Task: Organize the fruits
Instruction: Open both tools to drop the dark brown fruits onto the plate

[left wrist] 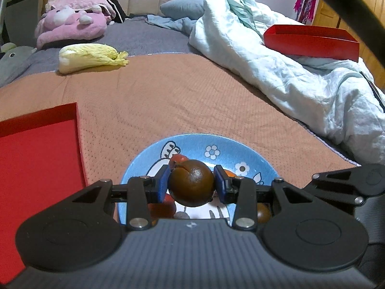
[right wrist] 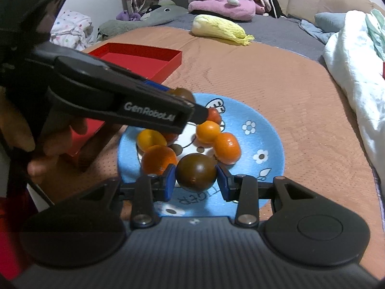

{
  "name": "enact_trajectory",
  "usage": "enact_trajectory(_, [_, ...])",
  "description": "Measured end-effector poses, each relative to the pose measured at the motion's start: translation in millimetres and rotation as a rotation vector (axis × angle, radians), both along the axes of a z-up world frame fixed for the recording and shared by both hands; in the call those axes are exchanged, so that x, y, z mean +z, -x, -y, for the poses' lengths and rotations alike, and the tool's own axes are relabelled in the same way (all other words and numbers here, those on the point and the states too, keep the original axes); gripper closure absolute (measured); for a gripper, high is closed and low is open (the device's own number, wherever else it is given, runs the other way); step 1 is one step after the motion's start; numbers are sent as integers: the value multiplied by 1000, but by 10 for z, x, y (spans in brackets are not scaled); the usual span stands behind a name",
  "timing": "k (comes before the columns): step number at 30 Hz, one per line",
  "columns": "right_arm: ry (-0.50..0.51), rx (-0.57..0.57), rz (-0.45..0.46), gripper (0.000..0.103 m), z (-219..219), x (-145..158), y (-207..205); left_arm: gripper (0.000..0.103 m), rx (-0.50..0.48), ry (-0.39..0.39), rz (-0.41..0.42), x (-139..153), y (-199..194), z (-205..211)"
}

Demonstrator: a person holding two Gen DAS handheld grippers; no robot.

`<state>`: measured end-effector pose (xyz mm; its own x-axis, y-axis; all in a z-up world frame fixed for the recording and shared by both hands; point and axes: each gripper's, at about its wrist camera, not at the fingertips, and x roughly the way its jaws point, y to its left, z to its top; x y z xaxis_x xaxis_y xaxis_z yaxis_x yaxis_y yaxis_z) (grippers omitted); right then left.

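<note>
My left gripper (left wrist: 191, 183) is shut on a dark brown-green tomato (left wrist: 192, 187), held above the blue cartoon plate (left wrist: 226, 144). In the right wrist view that gripper (right wrist: 190, 107) reaches in from the left over the plate's far side, and its tomato (right wrist: 181, 93) shows behind the fingers. My right gripper (right wrist: 196, 180) is shut on a second dark tomato (right wrist: 196, 171), low over the near part of the plate (right wrist: 264, 130). I cannot tell whether it touches the plate. Several orange tomatoes (right wrist: 226, 148) and a red one (right wrist: 214, 115) lie on the plate.
An open red tray (right wrist: 144, 57) lies left of the plate on the orange blanket (left wrist: 168, 96). A second red box (left wrist: 310, 43) sits on the white duvet (left wrist: 276, 77) to the right. A yellow cabbage toy (left wrist: 91, 56) and pink plush (left wrist: 72, 24) lie farther back.
</note>
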<state>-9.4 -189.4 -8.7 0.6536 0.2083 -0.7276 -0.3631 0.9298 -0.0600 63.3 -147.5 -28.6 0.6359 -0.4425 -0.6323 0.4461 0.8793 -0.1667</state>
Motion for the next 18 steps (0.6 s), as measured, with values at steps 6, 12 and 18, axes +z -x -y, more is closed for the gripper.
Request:
enact_trajectory(6, [-3, 2, -10, 63, -68, -36, -44, 29, 13, 21, 63, 95, 77, -44])
enact_trajectory(12, [12, -21, 4, 62, -91, -24, -142, 18, 25, 25, 86, 180, 147, -101])
enact_trajectory(18, [26, -26, 8, 62, -111, -37, -213, 2, 61, 28, 101, 285, 223, -212])
